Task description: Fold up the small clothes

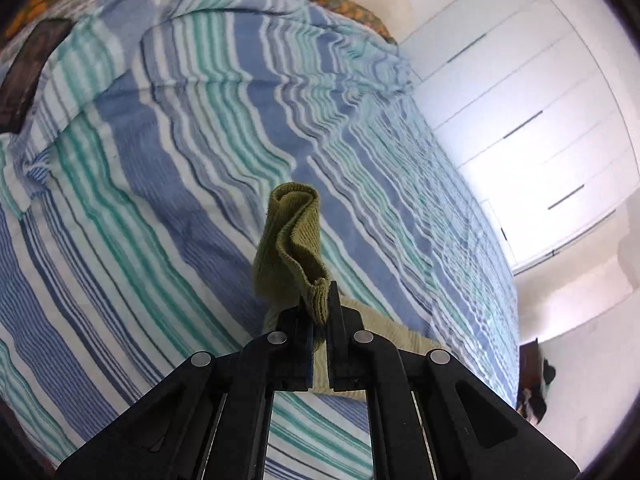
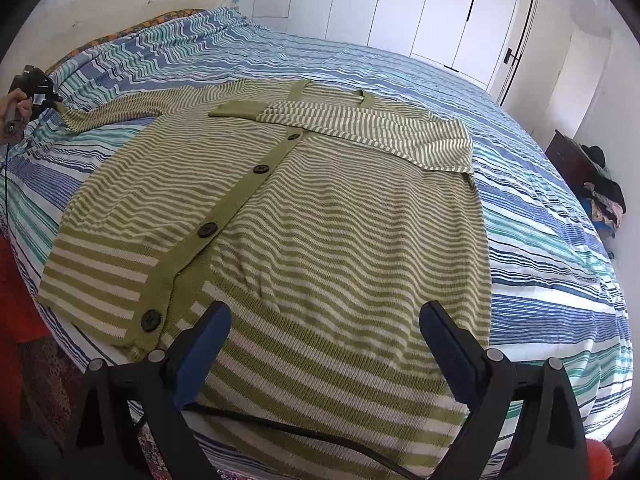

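A green and cream striped cardigan (image 2: 300, 220) with black buttons lies flat on the bed, front up. One sleeve (image 2: 360, 128) is folded across its chest. The other sleeve (image 2: 120, 108) stretches out to the left, and its plain green cuff (image 1: 294, 240) is pinched in my left gripper (image 1: 320, 300), lifted off the cover and curling upward. In the right wrist view the left gripper (image 2: 40, 92) shows at the far left, held by a hand (image 2: 16, 108). My right gripper (image 2: 324, 316) hovers open over the cardigan's hem, nothing between its blue pads (image 2: 200, 344).
The bed has a blue, teal and white striped cover (image 2: 540, 240). White wardrobe doors (image 2: 400, 0) stand beyond it. A pile of clothes (image 2: 600, 192) sits on dark furniture at the right. A black cable (image 2: 300, 428) crosses the hem below my right gripper.
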### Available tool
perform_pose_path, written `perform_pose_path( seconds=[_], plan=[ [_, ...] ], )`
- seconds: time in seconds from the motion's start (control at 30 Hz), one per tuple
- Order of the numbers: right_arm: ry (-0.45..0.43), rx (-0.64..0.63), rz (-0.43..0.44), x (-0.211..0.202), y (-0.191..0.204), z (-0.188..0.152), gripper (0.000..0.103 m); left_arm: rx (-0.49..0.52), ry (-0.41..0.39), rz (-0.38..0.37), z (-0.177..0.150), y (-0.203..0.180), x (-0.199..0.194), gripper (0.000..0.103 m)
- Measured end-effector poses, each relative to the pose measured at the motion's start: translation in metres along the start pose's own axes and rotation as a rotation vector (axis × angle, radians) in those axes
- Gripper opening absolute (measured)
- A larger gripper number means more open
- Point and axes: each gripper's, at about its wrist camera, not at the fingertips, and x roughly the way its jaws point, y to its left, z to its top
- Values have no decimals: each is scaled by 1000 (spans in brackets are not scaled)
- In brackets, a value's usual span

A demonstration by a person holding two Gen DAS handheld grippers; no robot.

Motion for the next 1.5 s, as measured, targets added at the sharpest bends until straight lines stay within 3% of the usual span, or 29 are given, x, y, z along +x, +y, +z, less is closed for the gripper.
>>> perform_pose_path(
  seconds=[0.17,0.33,0.47,0.6,0.73,0.87,0.93,0.97,1.0,1.13,1.23,1.33,1.5],
  plan=[
    [-68,91,12,-20,-24,4,95,247,98,-171,-39,-174,13,2],
    [-138,207,-7,-45,-60,1,95,462,241,-272,-139,-317,42,2],
    [-160,335,-5,-54,-95,-4,95,546,328,-267,-220,-381,83,2],
    [-161,444,11,-56,-123,-11,95,601,365,-233,-294,-411,116,2],
    [-137,478,5,-51,-138,-13,95,648,398,-145,-357,-413,148,2],
    [-112,489,29,-46,-142,-15,95,763,376,-31,-404,-415,168,6],
    [-108,486,32,-45,-140,-15,95,832,391,30,-425,-417,174,34],
    [-106,486,31,-45,-140,-15,95,882,403,53,-436,-420,174,62],
    [-105,488,31,-44,-140,-15,95,939,391,65,-446,-422,168,74],
    [-100,516,31,-42,-144,-17,95,1114,352,17,-463,-415,125,84],
    [-106,534,23,-42,-147,-18,95,1128,344,-17,-451,-382,89,91],
    [-122,540,10,-46,-148,-19,95,1103,348,9,-434,-324,59,92],
    [-133,528,-13,-50,-143,-19,95,1075,402,145,-434,-214,23,92]
  ],
)
